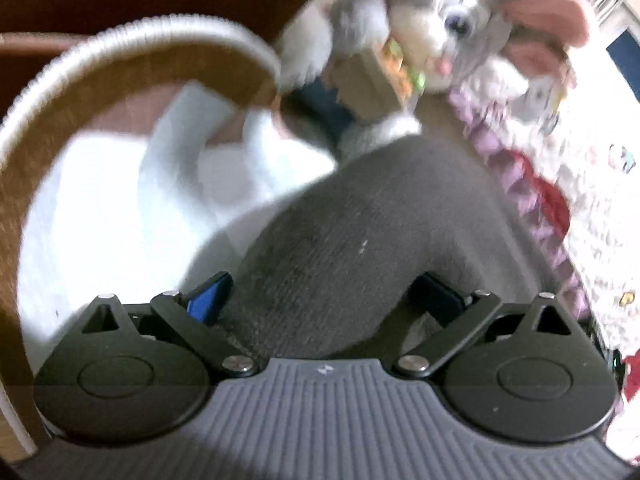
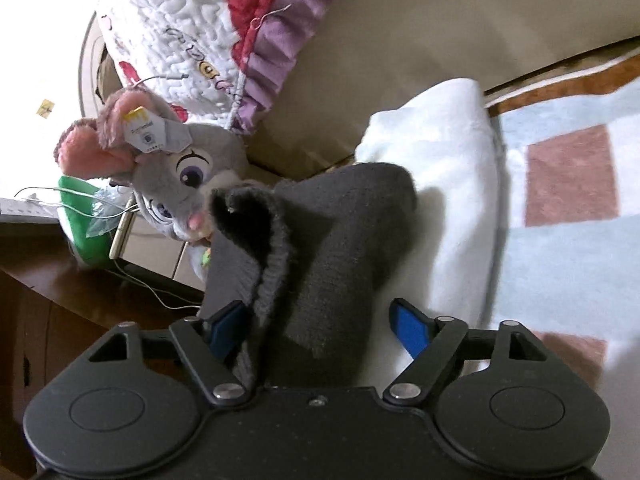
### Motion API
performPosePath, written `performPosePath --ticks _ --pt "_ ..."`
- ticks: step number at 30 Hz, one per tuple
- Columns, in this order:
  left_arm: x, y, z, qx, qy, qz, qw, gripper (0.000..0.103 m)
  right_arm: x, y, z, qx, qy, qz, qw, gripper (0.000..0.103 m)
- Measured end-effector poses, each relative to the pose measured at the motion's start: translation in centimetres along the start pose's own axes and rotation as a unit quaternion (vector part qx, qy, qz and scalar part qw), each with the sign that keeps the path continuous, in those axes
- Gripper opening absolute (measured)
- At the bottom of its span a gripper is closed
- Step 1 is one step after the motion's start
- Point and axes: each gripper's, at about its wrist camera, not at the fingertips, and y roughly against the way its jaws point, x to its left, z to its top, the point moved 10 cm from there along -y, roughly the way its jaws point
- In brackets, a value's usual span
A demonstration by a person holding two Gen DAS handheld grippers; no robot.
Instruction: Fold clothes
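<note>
Presently both grippers stand with fingers spread wide, gripping nothing. Left gripper: blue-padded fingertips well apart, a bulge of the grey knit garment mounded between them and running up past the body; whether the pads touch the cloth cannot be told, the frame being blurred. Right gripper: fingers equally wide, the same grey knit garment between them, its ribbed edge curled upward beside the left-hand pad. Garment lies on a white fluffy cloth, which sits on a blanket of pale blue and pink squares. Left view shows a curved white-and-tan rim around the white cloth. Beyond the garment: a grey plush rabbit with pink ears, then a quilted white cushion with purple frill.
</note>
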Motion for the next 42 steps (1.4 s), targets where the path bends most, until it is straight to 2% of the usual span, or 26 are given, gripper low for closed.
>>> performPosePath --ticks 1,2,3,4,5,6,8,12,14,16,18,19,20,22,23,25,28,31,33,34,35,36,37,39,41,42 --pt "-0.2 0.0 0.0 0.001 -0.007 0.000 1.0000 0.090 0.0 -0.4 0.0 -0.003 0.001 0.003 1.000 0.087" --pt "-0.6 0.3 0.1 -0.007 -0.017 -0.003 0.9998 0.073 0.5 -0.6 0.3 -0.012 0.013 -0.002 1.000 0.087" --pt "-1.0 0.6 0.3 -0.015 -0.028 -0.003 0.9995 0.067 1.0 -0.9 0.5 -0.021 0.025 -0.006 0.999 0.087" --pt "-1.5 0.8 0.5 -0.020 -0.044 0.003 0.9988 0.054 1.5 -1.1 0.8 -0.030 0.037 -0.010 0.999 0.085" --pt "-2.3 1.3 0.7 -0.028 -0.070 0.016 0.9970 0.044 2.0 -1.4 1.1 -0.038 0.049 -0.015 0.998 0.065" --pt "-3.2 1.9 1.0 -0.037 -0.095 0.026 0.9945 0.041 2.9 -1.8 1.1 -0.037 0.092 -0.026 0.995 0.047" --pt "-5.3 3.3 1.5 -0.056 -0.137 0.037 0.9882 0.032 5.4 -1.5 1.5 -0.044 0.150 -0.027 0.987 0.035" --pt "-10.2 6.9 3.4 -0.092 -0.166 0.002 0.9818 0.027 11.4 1.3 3.0 -0.076 0.215 0.011 0.974 0.033" --pt "-12.5 7.8 4.1 -0.093 -0.169 -0.028 0.9808 0.026 13.5 2.6 4.1 -0.094 0.237 0.021 0.967 0.033" --pt "-13.3 6.6 4.2 -0.071 -0.159 -0.026 0.9845 0.027 12.8 3.6 6.6 -0.107 0.201 0.016 0.974 0.034" --pt "-13.2 4.4 4.0 -0.042 -0.148 0.002 0.9881 0.032 9.9 3.2 8.8 -0.094 0.145 0.002 0.985 0.046" --pt "-12.4 2.9 3.3 -0.027 -0.142 0.033 0.9889 0.041 7.4 2.1 9.4 -0.069 0.121 -0.015 0.990 0.062" --pt "-11.4 1.3 2.3 -0.008 -0.133 0.066 0.9889 0.047 4.0 0.8 9.5 -0.035 0.088 -0.056 0.994 0.074" --pt "-10.2 -0.2 0.3 0.017 -0.123 0.097 0.9875 0.055 -2.6 -0.3 8.2 0.013 0.004 -0.167 0.986 0.075" --pt "-10.4 -0.1 -0.4 0.011 -0.122 0.093 0.9882 0.061 -3.7 -0.2 6.8 0.030 -0.019 -0.162 0.986 0.075" --pt "-11.2 1.1 -1.5 0.000 -0.130 0.087 0.9876 0.065 -3.4 1.4 4.0 0.021 -0.049 -0.078 0.996 0.075" --pt "-12.4 3.1 -2.4 -0.007 -0.126 0.064 0.9900 0.066 -2.0 3.7 -1.3 0.028 -0.063 -0.004 0.998 0.075" --pt "-13.7 4.3 -3.4 0.004 -0.084 0.001 0.9965 0.070 -0.2 4.1 -4.8 0.034 -0.050 0.018 0.998 0.075" --pt "-14.8 4.5 -3.7 0.004 -0.073 -0.032 0.9968 0.074 1.0 4.4 -7.2 0.038 -0.040 0.033 0.998 0.069" --pt "-15.5 4.3 -3.9 0.005 -0.084 -0.036 0.9958 0.073 1.6 4.6 -8.4 0.040 -0.036 0.040 0.998 0.049" --pt "-16.1 4.0 -4.1 0.008 -0.099 -0.036 0.9944 0.063 2.1 4.7 -9.6 0.042 -0.031 0.048 0.998 0.040" --pt "-16.8 3.8 -4.4 0.013 -0.107 -0.040 0.9933 0.053 2.7 4.9 -10.8 0.044 -0.027 0.055 0.997 0.035" --pt "-17.5 3.8 -4.6 0.020 -0.111 -0.046 0.9925 0.025 3.3 5.1 -12.0 0.046 -0.023 0.063 0.997 0.032" --pt "-18.7 3.7 -5.0 0.034 -0.119 -0.057 0.9907 0.020 4.9 5.2 -12.4 0.054 -0.081 0.120 0.988 0.028" --pt "-20.0 3.6 -5.7 0.041 -0.150 -0.034 0.9872 0.020 5.6 4.5 -13.4 0.070 0.039 0.038 0.996 0.027" --pt "-20.4 3.5 -6.3 0.046 -0.173 -0.012 0.9838 0.020 5.9 4.2 -13.7 0.077 0.098 -0.004 0.992 0.027"
